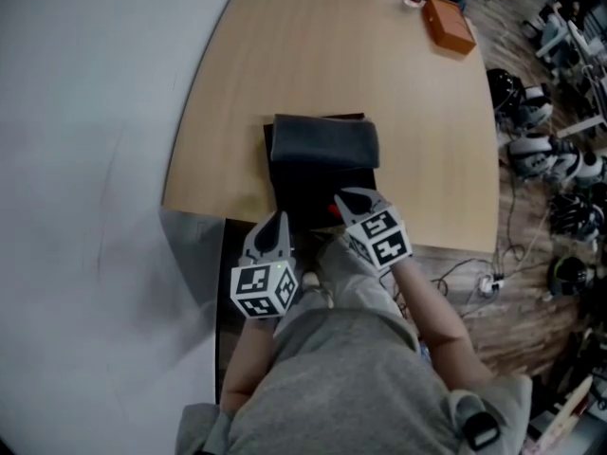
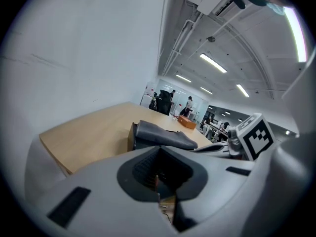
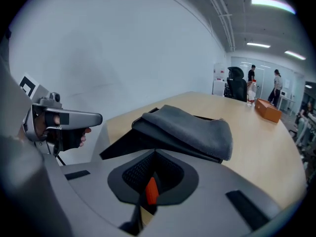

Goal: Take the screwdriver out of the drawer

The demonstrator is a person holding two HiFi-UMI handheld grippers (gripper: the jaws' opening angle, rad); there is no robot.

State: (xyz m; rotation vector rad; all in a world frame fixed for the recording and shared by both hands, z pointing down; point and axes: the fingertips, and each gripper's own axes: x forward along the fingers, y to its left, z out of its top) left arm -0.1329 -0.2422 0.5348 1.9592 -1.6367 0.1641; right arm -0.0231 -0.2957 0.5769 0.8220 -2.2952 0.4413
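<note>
At the near edge of the pale wooden table [image 1: 285, 64], a black drawer box [image 1: 318, 190] topped with a folded grey cloth [image 1: 325, 143] stands open. The right forearm angles inward. The right gripper [image 1: 353, 197] pinches the orange-handled screwdriver [image 3: 151, 190] over the drawer. The left gripper [image 1: 277, 220], jaws together and empty, hangs just beside.

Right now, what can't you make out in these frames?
- Inside of the black box: head view, the grey cloth and the right gripper cover it; only a red sliver shows.
- Orange piece at the right gripper's fingers: right gripper view, the gripper body hides the rest; held or just behind, cannot tell.
- Orange box at the far corner of the table: head view, too small to identify.
</note>
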